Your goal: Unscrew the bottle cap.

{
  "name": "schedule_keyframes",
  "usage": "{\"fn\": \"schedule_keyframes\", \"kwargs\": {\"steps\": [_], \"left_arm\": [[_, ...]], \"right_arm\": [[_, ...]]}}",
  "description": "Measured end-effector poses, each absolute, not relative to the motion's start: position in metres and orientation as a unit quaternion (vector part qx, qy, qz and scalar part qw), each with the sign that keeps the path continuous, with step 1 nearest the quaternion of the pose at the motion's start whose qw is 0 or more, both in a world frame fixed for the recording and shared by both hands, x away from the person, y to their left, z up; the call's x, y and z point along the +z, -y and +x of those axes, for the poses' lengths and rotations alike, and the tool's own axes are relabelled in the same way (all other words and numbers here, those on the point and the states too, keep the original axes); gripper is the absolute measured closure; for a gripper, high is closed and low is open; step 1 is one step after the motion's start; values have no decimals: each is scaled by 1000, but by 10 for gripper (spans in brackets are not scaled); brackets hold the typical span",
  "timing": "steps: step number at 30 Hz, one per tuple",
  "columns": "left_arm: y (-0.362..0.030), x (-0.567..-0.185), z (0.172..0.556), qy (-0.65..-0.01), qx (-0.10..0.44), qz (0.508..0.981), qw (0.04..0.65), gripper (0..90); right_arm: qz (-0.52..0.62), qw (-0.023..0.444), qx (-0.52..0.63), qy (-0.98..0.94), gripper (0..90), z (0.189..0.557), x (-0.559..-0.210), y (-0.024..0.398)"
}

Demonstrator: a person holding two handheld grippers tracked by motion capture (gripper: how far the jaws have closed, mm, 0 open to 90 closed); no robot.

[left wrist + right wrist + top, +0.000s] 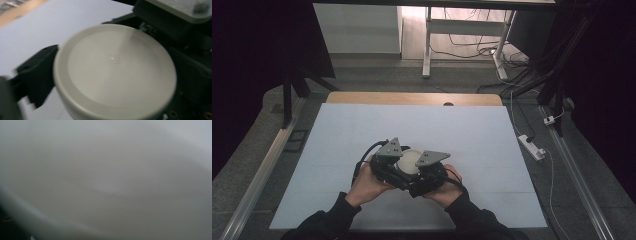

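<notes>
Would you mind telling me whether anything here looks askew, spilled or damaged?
Nothing stands out. The white round container sits between the left gripper and right gripper over the table, with no spill or crack visible, though both gripper views are blurred.

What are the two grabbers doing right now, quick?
Left gripper: against the round white lid; whether it grips it cannot be told.
Right gripper: pressed up to the same lid; open or shut cannot be told.

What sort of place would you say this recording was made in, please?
Probably a lab or recording workspace: a table under a plain white sheet, loose cables and a power strip on the carpeted floor, and a white desk frame behind.
</notes>
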State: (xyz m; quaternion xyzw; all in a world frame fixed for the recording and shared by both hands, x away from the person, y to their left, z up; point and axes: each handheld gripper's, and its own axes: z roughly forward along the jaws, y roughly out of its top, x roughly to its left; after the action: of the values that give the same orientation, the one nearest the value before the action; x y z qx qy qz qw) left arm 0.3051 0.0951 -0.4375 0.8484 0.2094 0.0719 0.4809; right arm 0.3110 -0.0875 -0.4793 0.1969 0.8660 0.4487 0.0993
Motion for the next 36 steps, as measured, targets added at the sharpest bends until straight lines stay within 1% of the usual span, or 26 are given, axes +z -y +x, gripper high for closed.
{"fn": "schedule_keyframes", "kwargs": {"steps": [2,7,9,13,14,16,17,21,23,26,30,32,36], "left_arm": [[-100,-434,306,-197,66,848,488,0],[-114,-428,308,-139,51,861,486,0],[-115,-429,309,-115,33,862,492,0],[-112,-432,309,-84,20,873,480,0],[-112,-432,309,-77,11,872,483,7],[-112,-432,307,-71,10,870,488,49],[-112,-431,307,-72,14,871,486,67],[-110,-431,306,-93,31,868,487,72],[-108,-431,306,-112,40,866,485,73],[-102,-432,305,-158,60,859,483,73],[-95,-433,303,-199,91,855,469,73],[-93,-434,302,-206,98,854,469,74],[-94,-433,302,-208,95,851,473,74]], "right_arm": [[190,94,453,-866,67,311,-479,88],[159,66,470,-866,67,310,-476,90],[144,55,473,-867,67,308,-474,89],[115,43,473,-873,67,302,-474,84],[110,42,472,-874,67,300,-474,84],[103,40,472,-875,67,299,-473,83],[103,40,472,-875,67,299,-473,83],[113,51,472,-873,67,300,-473,83],[128,56,470,-871,67,301,-473,83],[154,71,465,-869,67,303,-474,83],[185,87,459,-864,67,305,-477,84],[193,86,458,-863,67,307,-478,84],[194,84,459,-863,67,308,-478,85]]}}
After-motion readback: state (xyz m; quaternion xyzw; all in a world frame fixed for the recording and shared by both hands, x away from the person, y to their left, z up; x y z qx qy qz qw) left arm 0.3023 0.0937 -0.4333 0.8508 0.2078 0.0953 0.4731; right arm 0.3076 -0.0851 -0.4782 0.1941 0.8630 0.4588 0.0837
